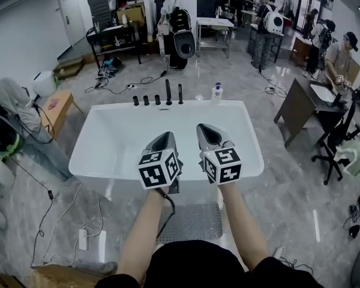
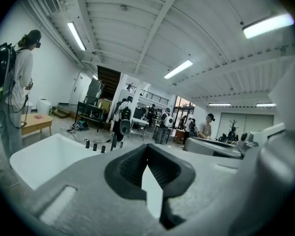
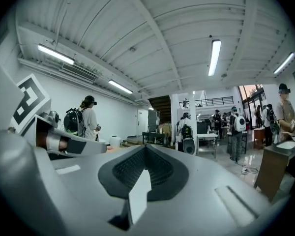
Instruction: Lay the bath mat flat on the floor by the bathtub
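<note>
The left gripper (image 1: 162, 141) and the right gripper (image 1: 209, 134), each with fingers together on nothing, hang side by side over the glossy white bathtub (image 1: 87, 146), while the grey textured bath mat (image 1: 192, 222) lies flat on the pale marble floor (image 1: 291, 203) just beside its near wall.

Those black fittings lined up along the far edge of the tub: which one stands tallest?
The slim post, fourth from the left. The three knobs left of it are stubby, and the last post on its right stops slightly lower.

Left gripper (image 1: 165, 135) and right gripper (image 1: 203, 128) side by side, fingers (image 2: 125, 168) closed.
</note>
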`<state>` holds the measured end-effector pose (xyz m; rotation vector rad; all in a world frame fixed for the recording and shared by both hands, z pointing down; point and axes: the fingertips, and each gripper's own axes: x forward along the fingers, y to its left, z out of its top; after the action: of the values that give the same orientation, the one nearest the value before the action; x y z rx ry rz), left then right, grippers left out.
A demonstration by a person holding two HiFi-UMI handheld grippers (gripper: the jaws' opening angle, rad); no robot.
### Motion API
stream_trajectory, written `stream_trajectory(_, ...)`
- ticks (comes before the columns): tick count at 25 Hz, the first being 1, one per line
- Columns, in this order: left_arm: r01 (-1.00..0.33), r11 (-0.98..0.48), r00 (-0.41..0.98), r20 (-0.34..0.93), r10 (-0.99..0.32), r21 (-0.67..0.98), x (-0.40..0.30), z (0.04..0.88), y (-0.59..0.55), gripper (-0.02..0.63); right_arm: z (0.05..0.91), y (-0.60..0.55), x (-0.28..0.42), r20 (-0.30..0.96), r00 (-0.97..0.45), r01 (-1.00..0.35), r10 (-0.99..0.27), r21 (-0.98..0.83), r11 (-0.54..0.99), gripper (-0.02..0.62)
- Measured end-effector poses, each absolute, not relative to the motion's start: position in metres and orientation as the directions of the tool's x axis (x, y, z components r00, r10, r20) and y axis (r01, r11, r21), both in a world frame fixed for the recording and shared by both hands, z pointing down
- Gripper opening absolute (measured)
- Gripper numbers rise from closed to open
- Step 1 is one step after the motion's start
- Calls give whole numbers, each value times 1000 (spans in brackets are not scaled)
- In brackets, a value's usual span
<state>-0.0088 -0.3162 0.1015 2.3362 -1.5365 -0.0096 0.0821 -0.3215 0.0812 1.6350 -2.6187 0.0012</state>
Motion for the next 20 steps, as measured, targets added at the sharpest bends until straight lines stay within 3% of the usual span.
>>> stream_trajectory(6, -915, -385, 389, 14, -921, 117, -6, 47, -308, 6, 41, -308, 83, -42, -439, -897, -898, 86, 434, 6)
stream_trajectory(11, -950, -311, 309, -169, -936, -12, -10, 23, -288, 6, 29, -285, 89, -105, -419, -907, -902, 87, 411, 6)
stream_trajectory(20, -949, -312, 315, -189, -930, -48, -4, 32, -280, 6, 48, -282, 101, -82, -391, -918, -917, 100, 383, 6)
